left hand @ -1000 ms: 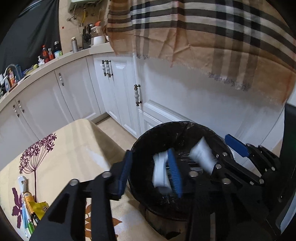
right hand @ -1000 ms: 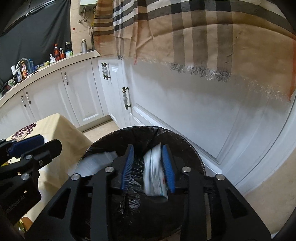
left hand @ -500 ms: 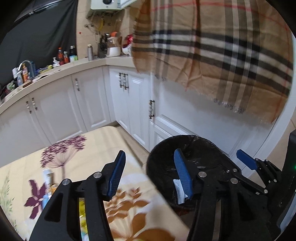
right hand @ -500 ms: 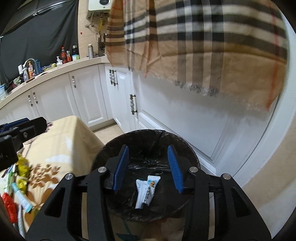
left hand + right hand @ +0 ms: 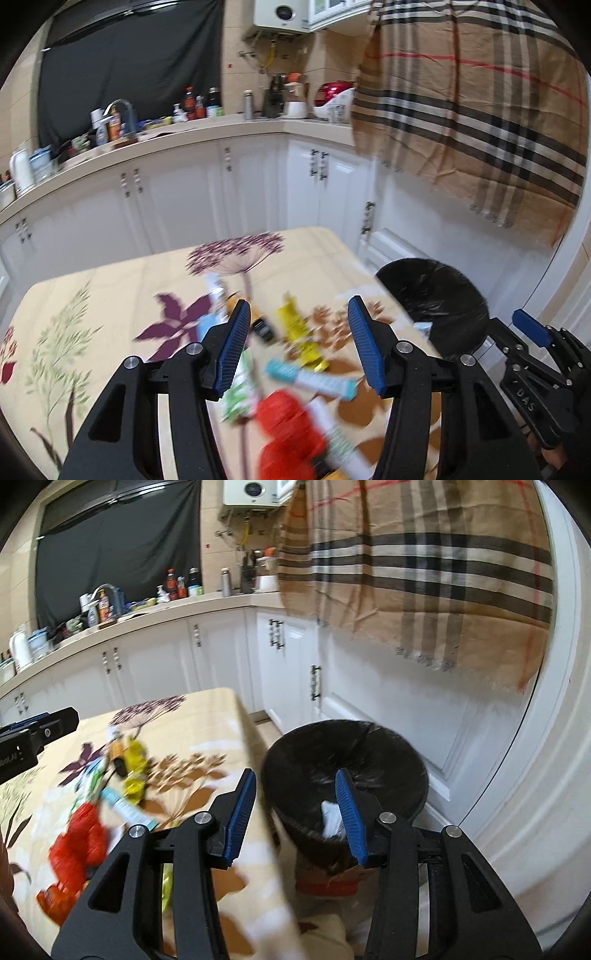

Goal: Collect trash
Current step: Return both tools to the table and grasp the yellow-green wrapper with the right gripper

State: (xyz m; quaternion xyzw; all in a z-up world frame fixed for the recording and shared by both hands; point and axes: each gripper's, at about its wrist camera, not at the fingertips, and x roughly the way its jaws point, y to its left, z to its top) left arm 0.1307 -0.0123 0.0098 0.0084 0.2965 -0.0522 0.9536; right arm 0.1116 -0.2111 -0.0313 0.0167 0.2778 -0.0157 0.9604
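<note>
Several pieces of trash lie on the floral tablecloth [image 5: 92, 295]: a red wrapper [image 5: 288, 428], a yellow packet [image 5: 295, 325], a teal-and-white tube [image 5: 310, 374] and a green-and-white wrapper [image 5: 236, 395]. My left gripper [image 5: 297, 347] is open and empty above them. A black-lined trash bin [image 5: 343, 764] stands off the table's right edge, with a white wrapper [image 5: 330, 821] inside. My right gripper [image 5: 295, 816] is open and empty, over the table edge and the bin's near rim. The trash also shows in the right wrist view, with the red wrapper [image 5: 79, 838] nearest.
White kitchen cabinets [image 5: 184, 206] run behind the table, their counter [image 5: 155, 136] crowded with bottles. A plaid cloth [image 5: 424, 572] hangs over the cabinets behind the bin [image 5: 436, 299]. The right gripper shows at the right edge of the left wrist view [image 5: 532, 354].
Both grippers have let go of their wrappers into the bin, opened, and pulled back left from over the bin toward the table.
</note>
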